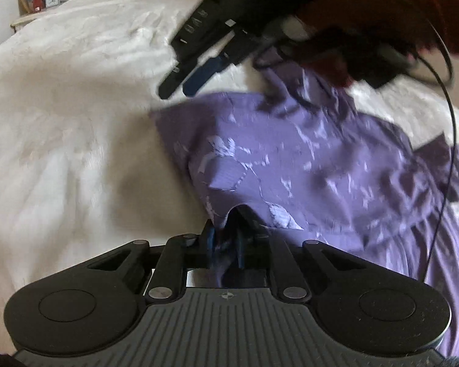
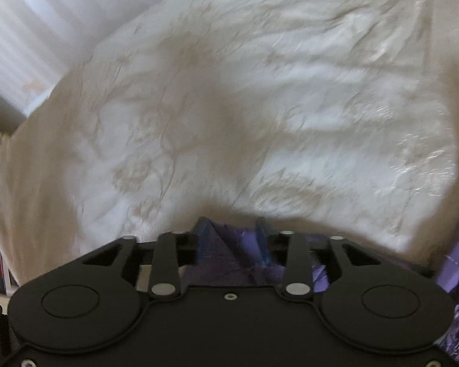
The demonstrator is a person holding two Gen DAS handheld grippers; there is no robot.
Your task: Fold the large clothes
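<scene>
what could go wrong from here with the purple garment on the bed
The right gripper has its jaws apart, with purple garment still between its fingers in its own view; a fold could snag as it pulls away. The left gripper pinches only a small bunch, which might slip. The cable trails over the cloth and could drag it.

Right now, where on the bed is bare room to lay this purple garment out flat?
The white bedspread lies bare left of the purple garment, up toward the nightstand. It is crowded on the right, where the garment bunches under the right gripper and its cable.
</scene>
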